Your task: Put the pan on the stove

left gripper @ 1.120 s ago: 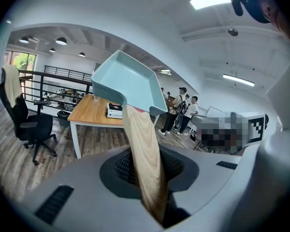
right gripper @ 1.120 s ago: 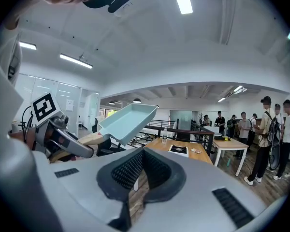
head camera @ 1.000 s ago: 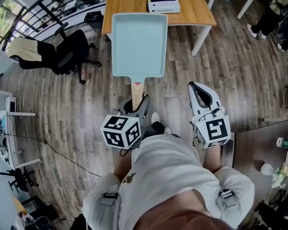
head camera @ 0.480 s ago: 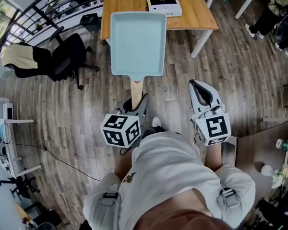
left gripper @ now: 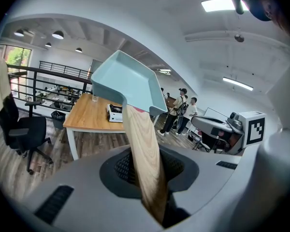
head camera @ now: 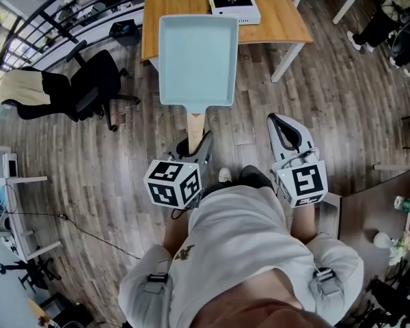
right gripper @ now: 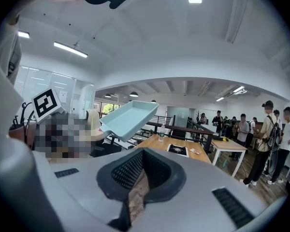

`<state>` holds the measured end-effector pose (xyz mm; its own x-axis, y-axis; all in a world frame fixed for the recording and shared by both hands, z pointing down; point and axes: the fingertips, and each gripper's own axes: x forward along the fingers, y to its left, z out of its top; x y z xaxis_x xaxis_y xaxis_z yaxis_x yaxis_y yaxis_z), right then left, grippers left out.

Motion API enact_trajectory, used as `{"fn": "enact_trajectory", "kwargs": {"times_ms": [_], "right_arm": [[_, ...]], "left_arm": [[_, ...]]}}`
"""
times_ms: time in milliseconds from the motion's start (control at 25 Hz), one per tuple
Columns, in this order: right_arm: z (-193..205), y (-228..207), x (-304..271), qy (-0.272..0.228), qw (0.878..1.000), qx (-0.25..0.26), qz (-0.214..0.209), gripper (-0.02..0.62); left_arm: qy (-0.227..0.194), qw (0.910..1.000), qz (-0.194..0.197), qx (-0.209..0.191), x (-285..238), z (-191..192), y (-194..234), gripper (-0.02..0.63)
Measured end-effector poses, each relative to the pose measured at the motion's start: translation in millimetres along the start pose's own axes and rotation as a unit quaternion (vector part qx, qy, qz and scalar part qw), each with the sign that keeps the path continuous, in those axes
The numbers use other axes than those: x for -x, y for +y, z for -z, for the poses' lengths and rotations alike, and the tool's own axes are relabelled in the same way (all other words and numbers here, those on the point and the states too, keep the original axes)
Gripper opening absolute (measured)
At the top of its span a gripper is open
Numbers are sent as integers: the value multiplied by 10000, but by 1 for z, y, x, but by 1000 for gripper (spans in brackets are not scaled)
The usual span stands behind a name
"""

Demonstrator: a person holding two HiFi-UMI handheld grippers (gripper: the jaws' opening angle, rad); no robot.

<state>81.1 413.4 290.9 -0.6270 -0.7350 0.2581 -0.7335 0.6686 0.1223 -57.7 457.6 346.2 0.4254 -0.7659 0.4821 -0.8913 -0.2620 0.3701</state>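
Your left gripper has its jaws clamped on the pale wooden handle of the light blue rectangular pan. In the left gripper view the handle runs up from between the dark ribbed pads, pinched on both sides, and the tray of the pan sits out past the jaw tips with its open side up.

The pan is in the air, carried in front of you and resting on nothing. In the head view most of it shows over the wood-plank floor. Its far edge overlaps the near edge of the wooden table with white legs.

The white single-burner tabletop stove stands on that table. From above it appears just beyond the pan's far right corner. The two gripper views show the stove sitting lower than the pan and well apart from it. The pan is not on the stove.

Your right gripper is level with the left one, on your right side, away from the pan. Its jaws are drawn together, with only a thin slit between the pads. Through the slit only floor shows, so it holds nothing.

A black office chair stands on the floor to your left, clear of the pan and of both grippers.
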Motion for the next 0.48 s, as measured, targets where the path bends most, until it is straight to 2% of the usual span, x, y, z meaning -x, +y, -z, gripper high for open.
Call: {"fn": "enact_trajectory", "kwargs": {"times_ms": [480], "right_arm": [[1,-40,-37,24,10000,-51,-5,20]], "left_arm": [[62,10000,-20,13,-44,-26,9,89]]}}
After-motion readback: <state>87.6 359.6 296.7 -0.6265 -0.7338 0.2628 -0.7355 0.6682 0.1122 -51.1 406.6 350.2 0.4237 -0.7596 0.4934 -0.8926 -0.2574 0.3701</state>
